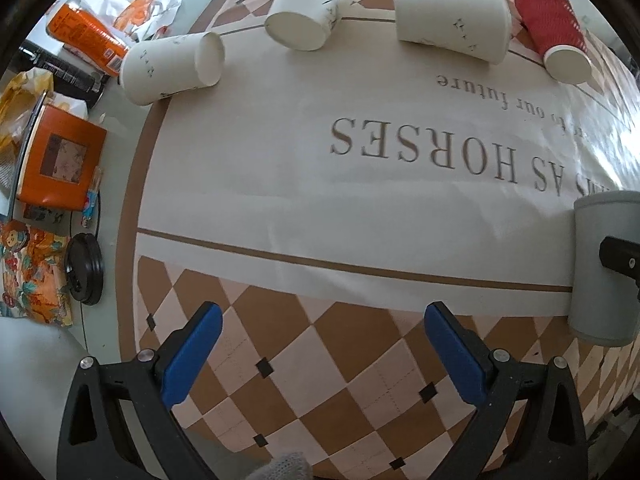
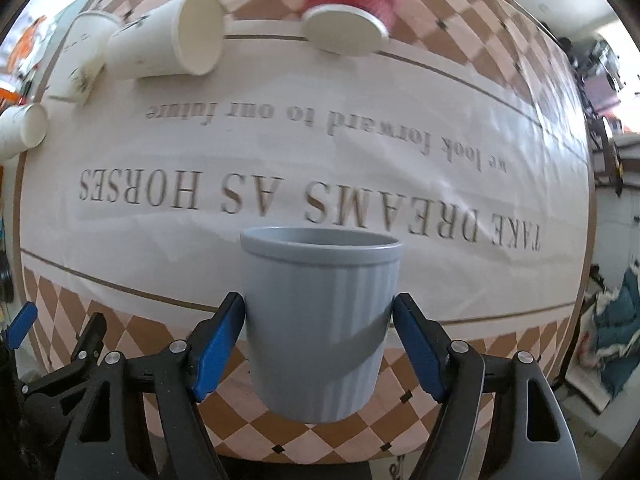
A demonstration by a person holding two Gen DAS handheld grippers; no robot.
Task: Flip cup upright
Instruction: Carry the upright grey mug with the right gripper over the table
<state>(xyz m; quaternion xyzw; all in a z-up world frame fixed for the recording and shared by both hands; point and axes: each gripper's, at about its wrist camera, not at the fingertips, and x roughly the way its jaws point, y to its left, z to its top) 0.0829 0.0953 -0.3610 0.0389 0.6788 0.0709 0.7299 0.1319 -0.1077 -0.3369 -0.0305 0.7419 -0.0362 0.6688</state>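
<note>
The right gripper (image 2: 318,344) clamps the grey cup (image 2: 320,320) upright; the left gripper (image 1: 322,354) hangs wide open, empty. Risk: an early release could topple it toward the red cup (image 2: 352,8) at 12 o'clock.

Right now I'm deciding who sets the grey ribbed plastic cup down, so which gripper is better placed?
Right. The right gripper already brackets the grey ribbed plastic cup, rim up; the left gripper is open and empty.
</note>
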